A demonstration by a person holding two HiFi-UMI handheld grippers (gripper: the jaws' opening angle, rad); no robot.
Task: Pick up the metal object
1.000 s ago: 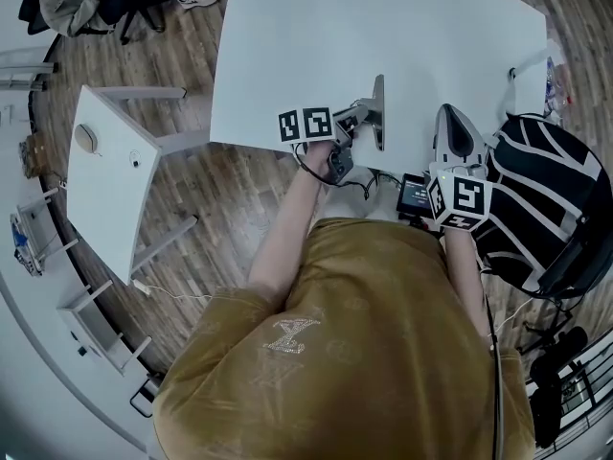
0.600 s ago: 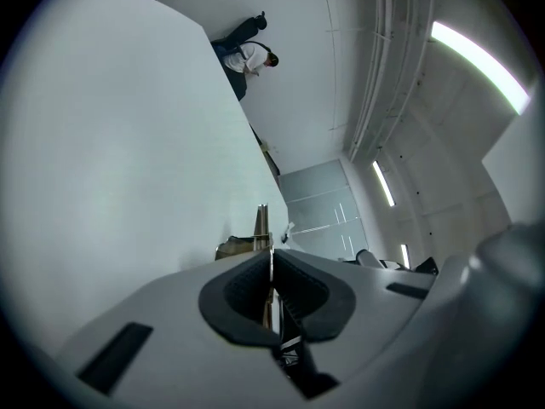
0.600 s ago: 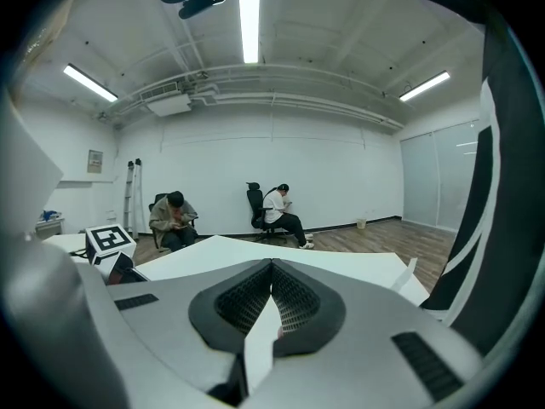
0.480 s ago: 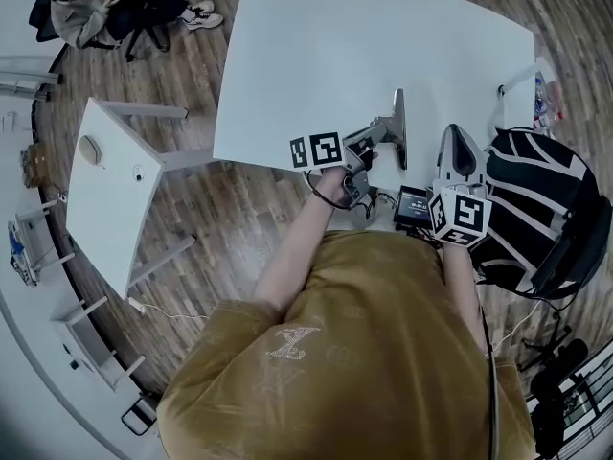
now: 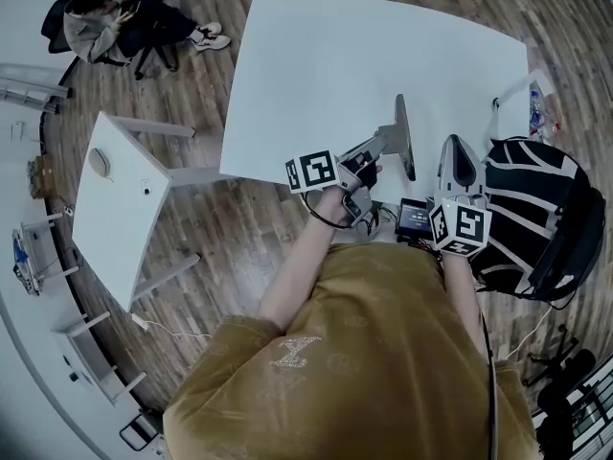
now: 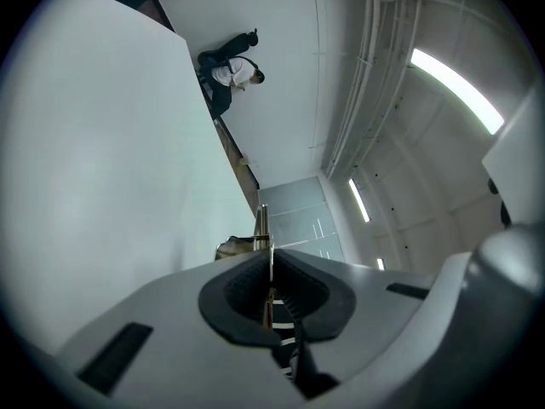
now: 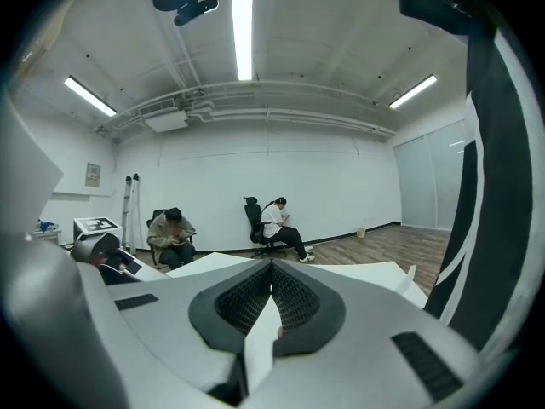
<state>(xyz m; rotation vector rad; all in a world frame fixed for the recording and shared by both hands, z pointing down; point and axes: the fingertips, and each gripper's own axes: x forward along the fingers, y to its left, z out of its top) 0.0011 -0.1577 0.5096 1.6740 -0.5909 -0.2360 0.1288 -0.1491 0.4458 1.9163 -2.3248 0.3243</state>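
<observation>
Metal, thin and long, the metal object [image 5: 405,140] is sitting clamped between the fingers of the left gripper [image 5: 391,142], over the near edge of the white bench [image 5: 326,75]. Whether it is touching the bench top cannot be told. In the left gripper view the left gripper [image 6: 271,267] is showing its fingers pressing on the metal object [image 6: 263,226], which is appearing edge-on and poking out past the fingertips. The right gripper [image 5: 457,144] is hanging just beside it, to the person's right, near a small black device [image 5: 414,217] and a black-and-white striped seat [image 5: 536,209]. In its own view the right gripper [image 7: 272,267] is holding its fingers together, gripping nothing. Two seated people [image 7: 173,235] are showing along the far wall.
</observation>
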